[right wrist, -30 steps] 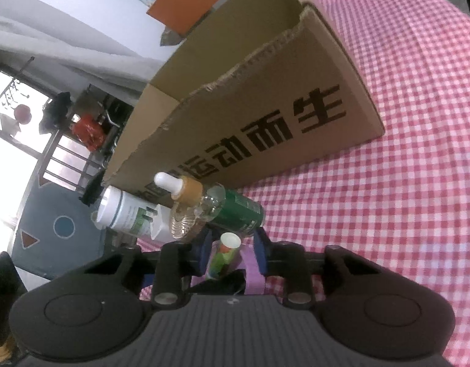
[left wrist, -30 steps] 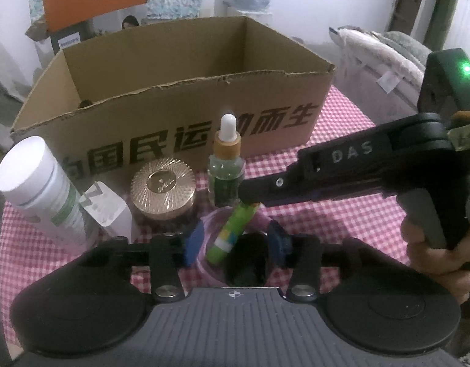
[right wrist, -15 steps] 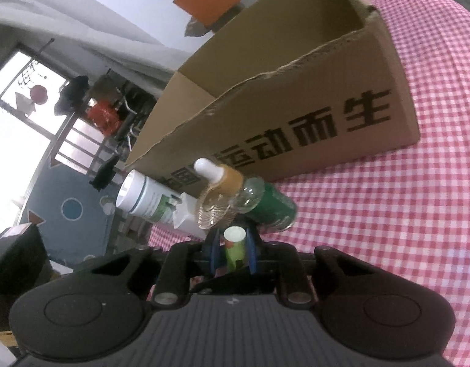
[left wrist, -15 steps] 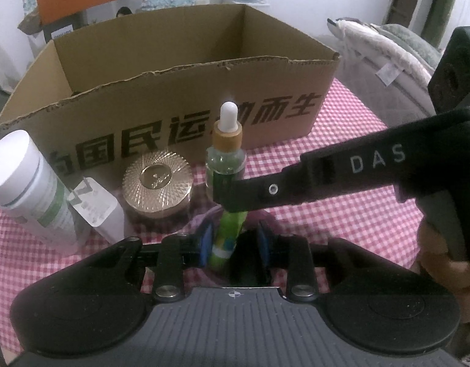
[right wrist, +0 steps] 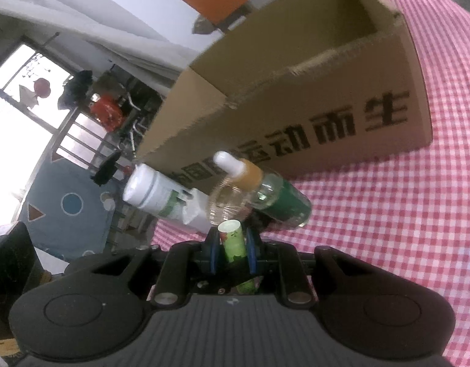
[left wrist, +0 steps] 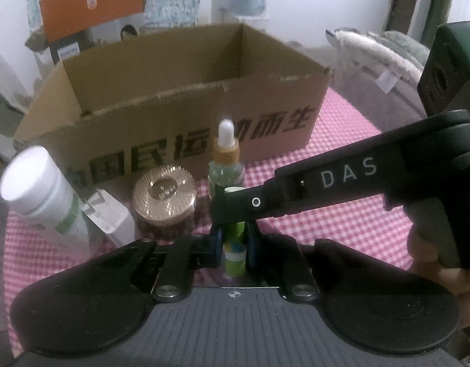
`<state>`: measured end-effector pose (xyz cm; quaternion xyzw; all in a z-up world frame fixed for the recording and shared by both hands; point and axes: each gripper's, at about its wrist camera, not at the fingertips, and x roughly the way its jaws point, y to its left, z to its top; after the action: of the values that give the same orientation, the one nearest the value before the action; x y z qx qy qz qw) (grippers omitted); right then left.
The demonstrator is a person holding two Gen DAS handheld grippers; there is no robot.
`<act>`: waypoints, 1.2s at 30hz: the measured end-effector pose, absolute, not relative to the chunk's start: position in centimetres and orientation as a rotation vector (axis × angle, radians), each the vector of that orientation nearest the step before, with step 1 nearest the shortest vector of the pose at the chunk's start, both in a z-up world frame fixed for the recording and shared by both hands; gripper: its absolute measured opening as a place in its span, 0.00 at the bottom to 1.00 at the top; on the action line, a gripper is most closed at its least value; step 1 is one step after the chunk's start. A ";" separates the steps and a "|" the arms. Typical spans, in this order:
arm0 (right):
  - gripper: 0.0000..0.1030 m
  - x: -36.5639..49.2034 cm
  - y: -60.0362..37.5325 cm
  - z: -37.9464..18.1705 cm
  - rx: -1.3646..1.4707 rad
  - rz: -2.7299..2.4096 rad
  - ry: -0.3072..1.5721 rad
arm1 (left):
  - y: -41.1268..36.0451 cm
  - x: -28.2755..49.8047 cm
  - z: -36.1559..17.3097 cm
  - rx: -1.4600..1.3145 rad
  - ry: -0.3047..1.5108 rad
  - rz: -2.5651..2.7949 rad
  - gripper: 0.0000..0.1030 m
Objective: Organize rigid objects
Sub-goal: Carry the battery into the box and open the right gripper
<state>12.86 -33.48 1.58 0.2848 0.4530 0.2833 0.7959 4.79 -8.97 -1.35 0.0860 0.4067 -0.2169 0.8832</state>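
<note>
A small green tube (left wrist: 234,252) with a white cap stands upright between both grippers. My left gripper (left wrist: 234,244) is closing its jaws, and its blue pads press the tube's lower half. My right gripper (left wrist: 231,214) reaches in from the right and is shut on the tube's upper end (right wrist: 233,241), as the right wrist view shows between its own pads (right wrist: 213,247). Behind stands an open cardboard box (left wrist: 173,113) with black lettering, its inside bare where visible.
On the red-checked cloth (left wrist: 342,223) in front of the box stand a dropper bottle (left wrist: 225,165), a gold-lidded jar (left wrist: 164,195), a white bottle (left wrist: 42,192) and a small white carton (left wrist: 112,217). A hand (left wrist: 433,250) holds the right gripper's handle.
The left jaws have closed in on the tube. The tube went from tilted to upright, and the right gripper's finger shifted left across the view with it.
</note>
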 end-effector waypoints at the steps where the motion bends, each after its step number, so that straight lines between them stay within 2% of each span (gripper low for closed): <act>1: 0.20 12.7 -33.5 2.0 0.608 0.613 0.965 | -9.0 4.4 -0.9 0.184 0.832 -0.448 0.14; 11: 0.20 12.3 -32.5 10.2 0.476 0.716 0.793 | -7.8 2.8 5.7 0.173 0.638 -0.371 0.14; 16: 0.20 15.8 -31.1 14.6 0.402 0.791 0.735 | -7.0 5.4 8.8 0.111 0.570 -0.291 0.14; 19: 0.20 19.1 -29.6 15.9 0.365 0.819 0.765 | -6.3 8.6 9.6 0.052 0.597 -0.260 0.14; 26: 0.20 29.1 -26.1 12.5 0.410 0.844 1.038 | -3.7 15.9 7.3 -0.084 0.767 -0.242 0.14; 36: 0.19 36.0 -21.4 5.9 0.377 0.817 1.318 | -3.2 20.2 3.3 -0.027 0.920 -0.206 0.15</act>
<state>36.04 -21.38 5.95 0.1689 0.5912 0.3664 0.6984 20.15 -3.15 3.30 -0.0132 0.4434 -0.0994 0.8907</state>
